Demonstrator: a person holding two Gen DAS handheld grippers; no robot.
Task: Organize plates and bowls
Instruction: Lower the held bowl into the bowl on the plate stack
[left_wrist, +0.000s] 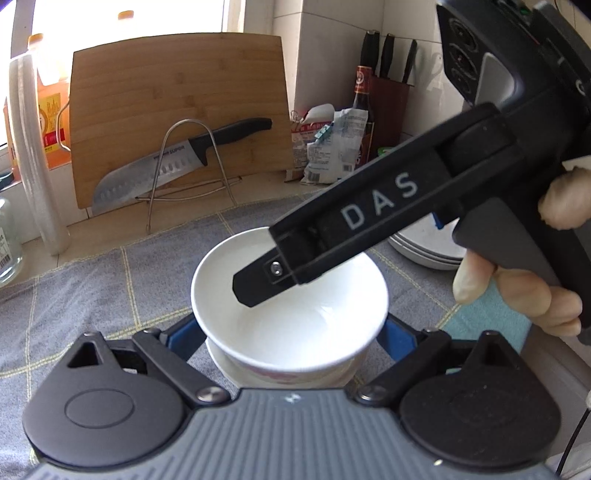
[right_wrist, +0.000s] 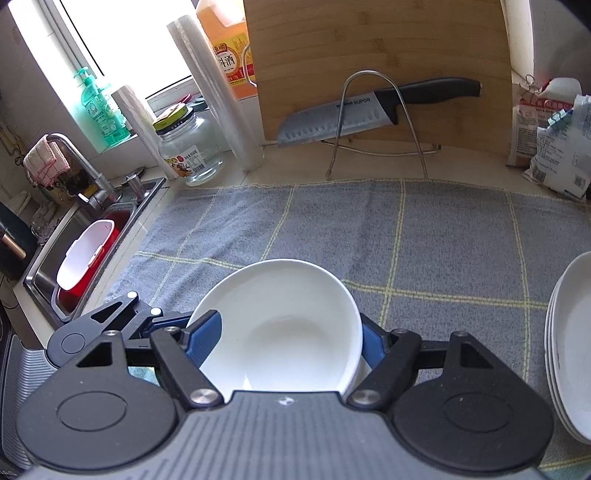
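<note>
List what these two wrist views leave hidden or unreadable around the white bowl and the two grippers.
- Left wrist view: the white ceramic bowl's base and the pink-patterned dish beneath it are covered by the left gripper's grey body.
- Left wrist view: the stack of white plates is mostly hidden behind the right gripper.
- Right wrist view: the plate stack runs off the right edge.
- Right wrist view: the bowl's near rim is hidden by the gripper body.

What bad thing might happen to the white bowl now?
The white bowl sits between the left gripper fingers on top of another bowl, and the right gripper is reaching into it. A bump might tip or chip it. The plate stack lies close on the right and may get knocked.
</note>
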